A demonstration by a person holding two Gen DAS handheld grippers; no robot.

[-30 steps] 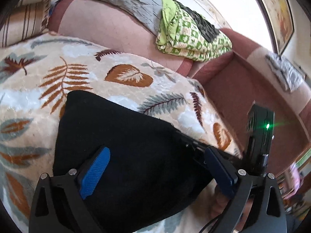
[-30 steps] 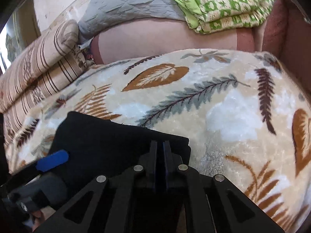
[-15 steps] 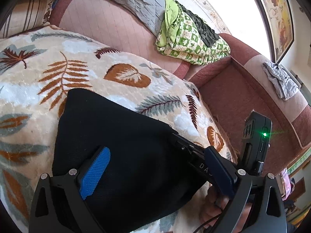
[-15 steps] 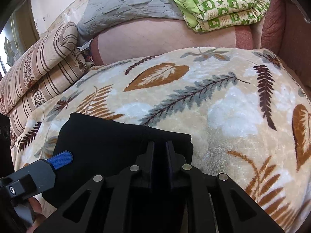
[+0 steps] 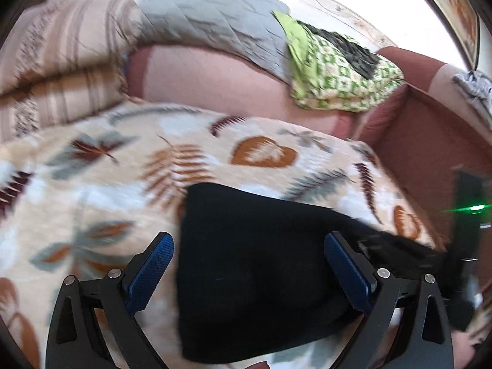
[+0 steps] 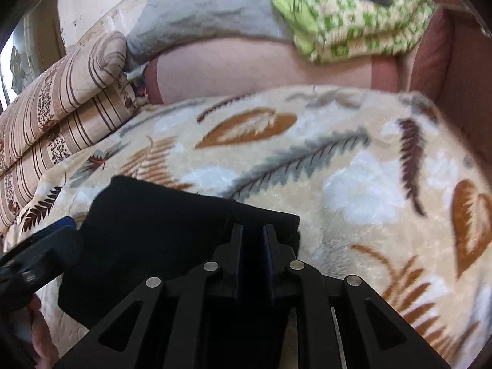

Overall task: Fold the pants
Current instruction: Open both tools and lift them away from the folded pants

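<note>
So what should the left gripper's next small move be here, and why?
Probably lift the left gripper clear: its jaws stand wide open, gripping nothing, and the black fabric pants already lie folded flat on the leaf-patterned plush blanket.

My pads (image 5: 150, 272) are blue. The pants (image 5: 261, 264) are black on a cream blanket (image 6: 353, 184) with brown and grey leaves. Far off, striped beige pillows (image 6: 61, 117) and green-checked bedding (image 5: 338, 83).

Left gripper (image 5: 249, 272): jaws spread wide, blue pads clear of the cloth.
Right gripper (image 6: 253, 246): jaws have just been opening, narrow gap; apparently nothing pinched.
Hand (image 6: 40, 335): bare fingers partly visible, blurred.
</note>
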